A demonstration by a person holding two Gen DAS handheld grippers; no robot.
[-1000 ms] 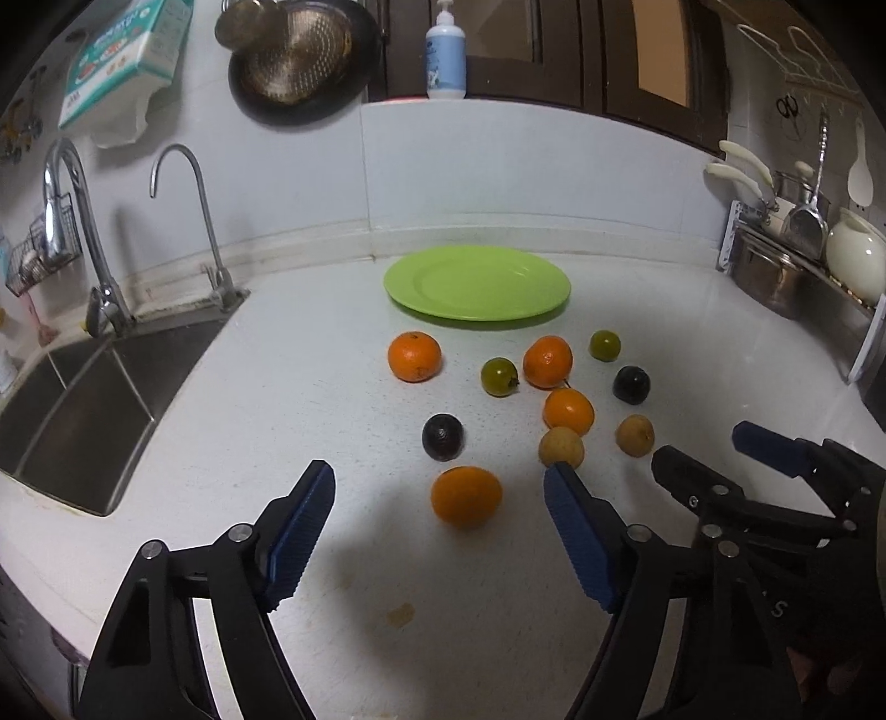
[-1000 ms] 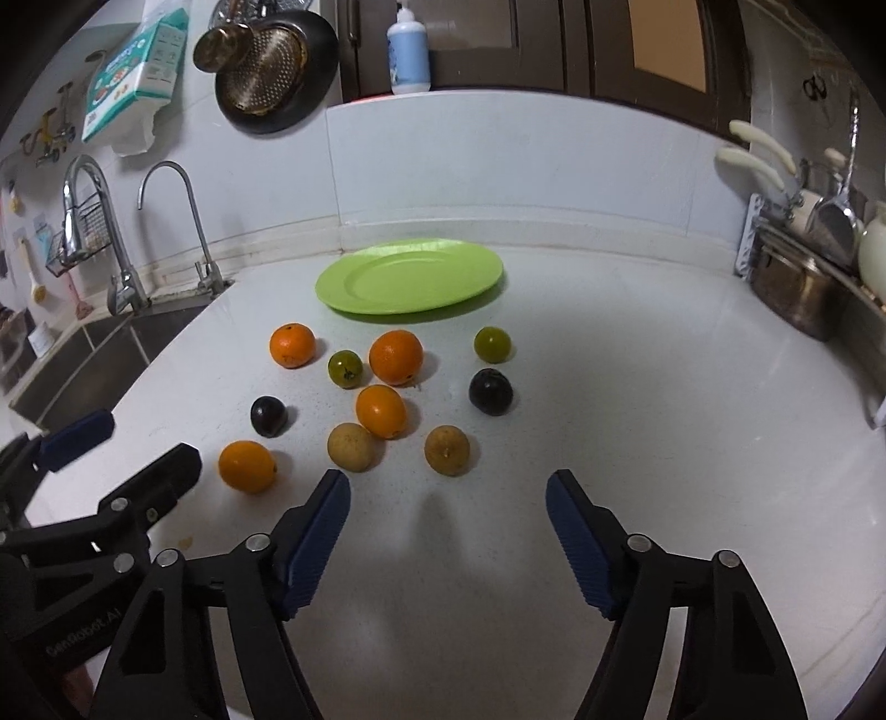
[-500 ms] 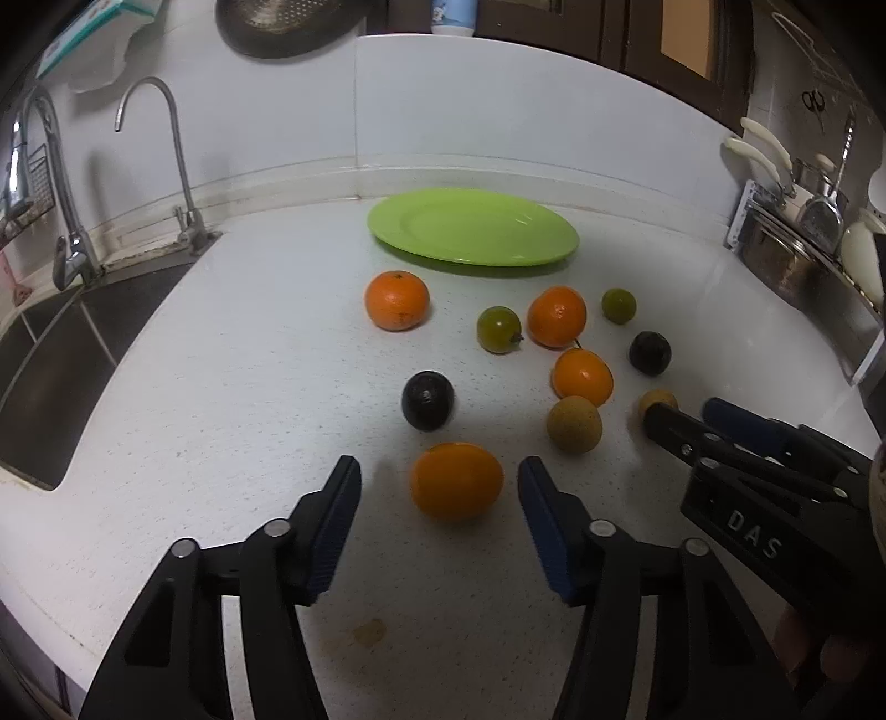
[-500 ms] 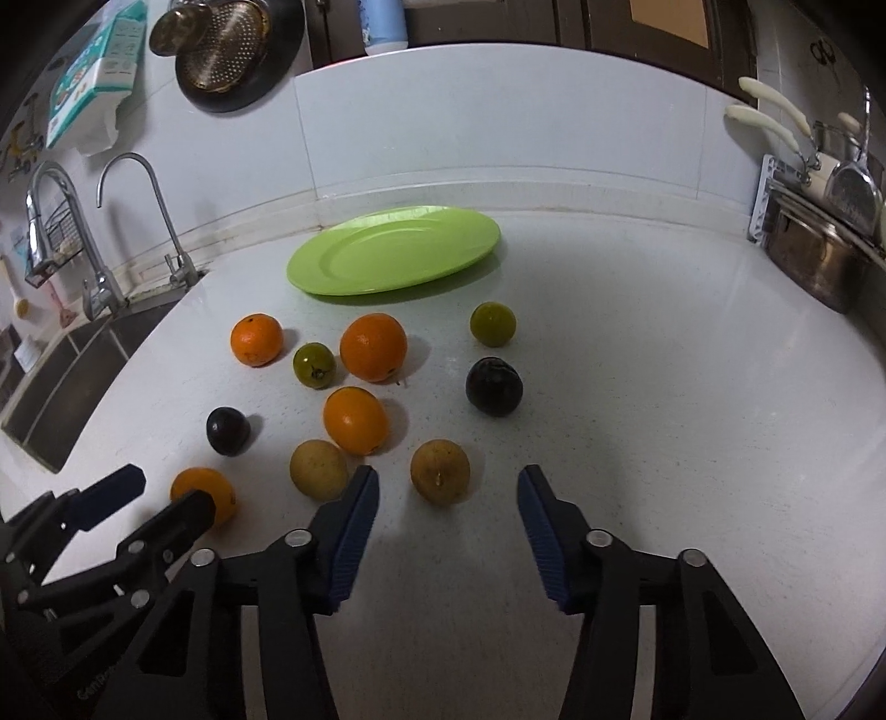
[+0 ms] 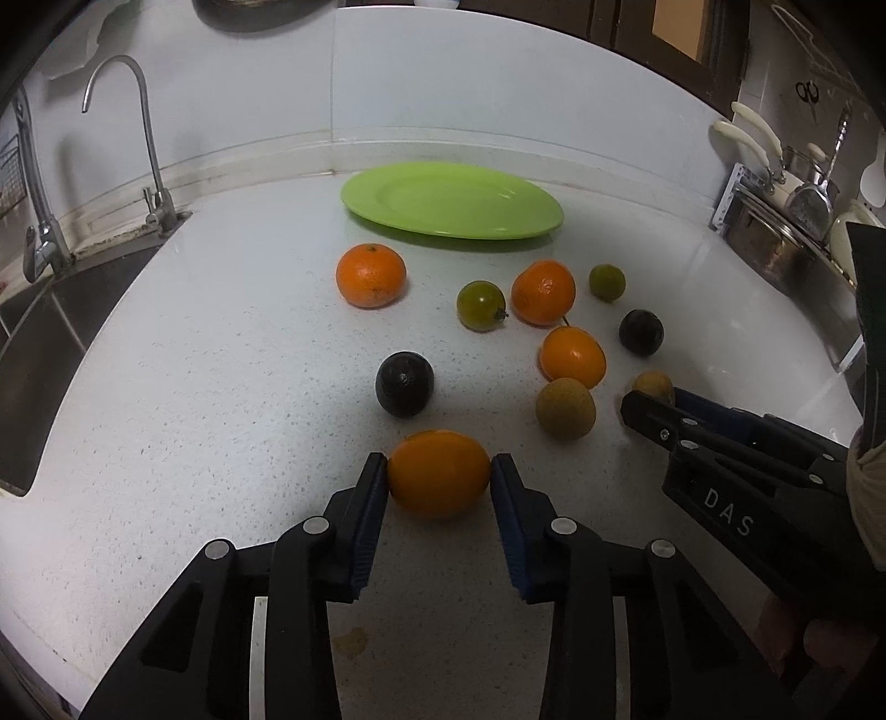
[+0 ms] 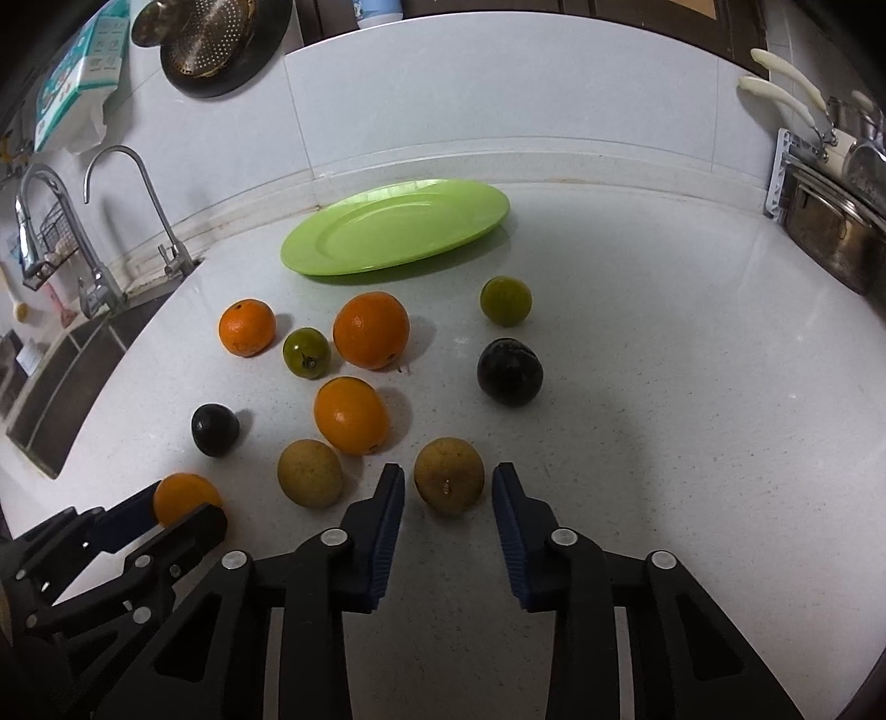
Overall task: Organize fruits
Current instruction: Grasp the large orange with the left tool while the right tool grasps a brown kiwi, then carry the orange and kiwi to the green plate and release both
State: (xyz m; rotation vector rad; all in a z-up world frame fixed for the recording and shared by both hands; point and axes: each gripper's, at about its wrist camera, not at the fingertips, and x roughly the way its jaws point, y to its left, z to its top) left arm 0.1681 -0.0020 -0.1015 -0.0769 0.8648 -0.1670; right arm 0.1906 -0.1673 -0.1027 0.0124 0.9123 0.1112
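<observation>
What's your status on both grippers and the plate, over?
Left gripper shut on smooth oval orange fruit, on counter. Right gripper open, straddling round tan-brown fruit, pads apart from it. Round green plate bare; loose fruit lies between.

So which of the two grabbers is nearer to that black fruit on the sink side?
The left. The left gripper is clamped on an orange right beside the black fruit; the right gripper straddles a brown fruit farther off.

Domestic kitchen. A white speckled countertop (image 6: 664, 443) meets a sink (image 5: 33, 354) with two curved taps (image 6: 138, 205) far left of the fingers; a colander (image 6: 213, 33) hangs on the wall beyond them. Far right stands a utensil rack (image 6: 819, 183).
</observation>
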